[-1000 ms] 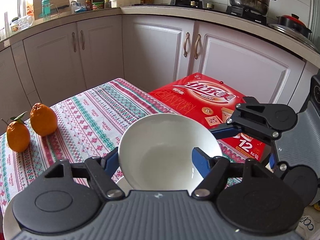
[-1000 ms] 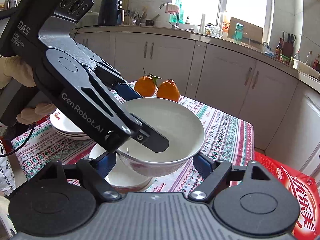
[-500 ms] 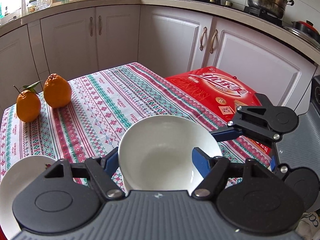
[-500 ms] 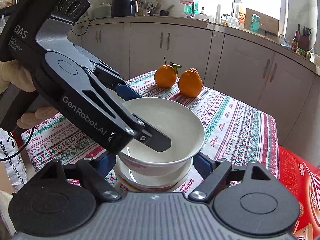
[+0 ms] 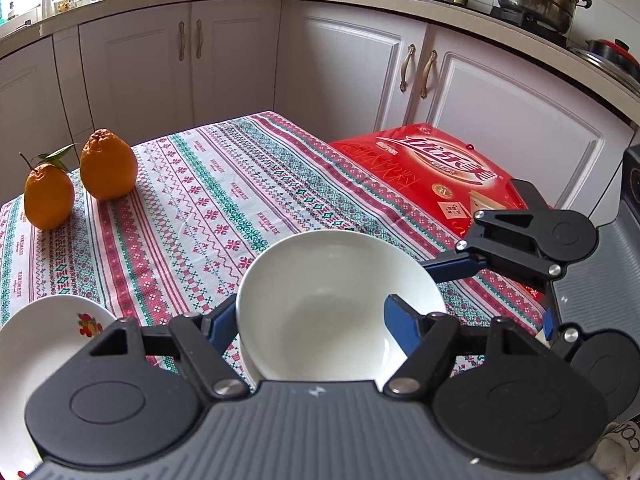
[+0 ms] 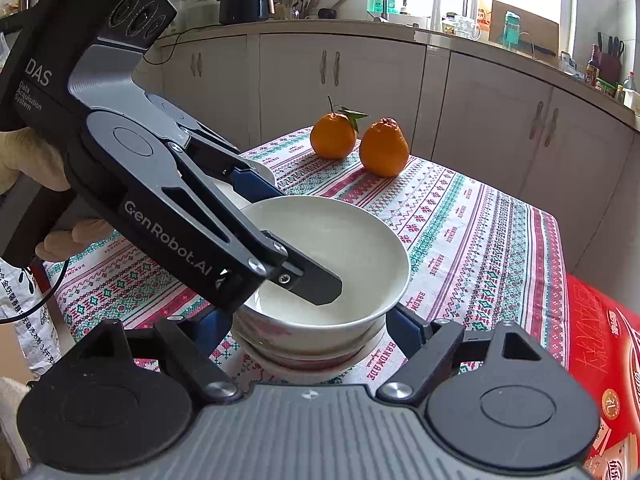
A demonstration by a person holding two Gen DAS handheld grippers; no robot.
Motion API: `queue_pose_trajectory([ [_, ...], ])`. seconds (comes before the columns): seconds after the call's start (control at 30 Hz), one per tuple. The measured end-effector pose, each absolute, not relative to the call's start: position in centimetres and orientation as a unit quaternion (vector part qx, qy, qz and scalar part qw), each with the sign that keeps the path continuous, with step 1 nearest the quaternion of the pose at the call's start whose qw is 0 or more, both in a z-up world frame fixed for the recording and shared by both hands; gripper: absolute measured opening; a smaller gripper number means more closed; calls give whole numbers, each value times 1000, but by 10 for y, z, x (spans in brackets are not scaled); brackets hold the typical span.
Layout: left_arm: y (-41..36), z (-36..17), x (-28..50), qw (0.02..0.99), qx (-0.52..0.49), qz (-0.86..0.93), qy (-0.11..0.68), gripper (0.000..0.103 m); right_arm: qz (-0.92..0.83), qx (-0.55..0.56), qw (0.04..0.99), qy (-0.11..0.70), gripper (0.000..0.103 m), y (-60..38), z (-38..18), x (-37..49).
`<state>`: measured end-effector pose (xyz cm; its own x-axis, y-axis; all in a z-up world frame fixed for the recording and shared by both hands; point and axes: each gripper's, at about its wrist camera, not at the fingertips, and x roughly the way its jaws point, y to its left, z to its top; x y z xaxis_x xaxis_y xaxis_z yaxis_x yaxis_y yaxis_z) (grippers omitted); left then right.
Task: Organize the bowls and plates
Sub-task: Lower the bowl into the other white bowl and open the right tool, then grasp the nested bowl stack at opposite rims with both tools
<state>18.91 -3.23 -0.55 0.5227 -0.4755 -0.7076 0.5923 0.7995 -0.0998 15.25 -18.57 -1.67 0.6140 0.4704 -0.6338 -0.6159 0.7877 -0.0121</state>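
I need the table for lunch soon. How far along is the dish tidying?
Partly done. The white bowl already sits nested on a second bowl beneath it. In hand: the left claw grips its rim, one finger inside, and the right claw brackets its sides. Left: letting go, and a flowered plate lies apart on the tablecloth.

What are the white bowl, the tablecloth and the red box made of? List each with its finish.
White bowl: likely glazed ceramic, glossy with soft reflections.
Tablecloth: woven or printed fabric, matte, patterned bands, small creases.
Red box: seems printed cardboard, slightly shiny coated surface.
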Motion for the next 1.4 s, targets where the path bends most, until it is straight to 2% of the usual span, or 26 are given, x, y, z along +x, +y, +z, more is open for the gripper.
queue_pose_trajectory([
  [0.53,-31,-13,191,869,77,-302,385,78,308,-112,889,318,88,-186,-20,154],
  [0.57,-30,-13,191,869,76,-304,384,83,309,-112,890,317,91,-186,-19,153],
  [0.67,-28,-11,190,873,78,-300,375,90,310,-107,894,304,103,-188,-16,150],
  [1.1,-7,19,157,895,93,-304,311,101,304,-135,898,287,103,-195,-6,134],
  [1.4,6,-2,128,888,134,-310,311,102,290,-170,893,299,103,-205,-12,124],
])
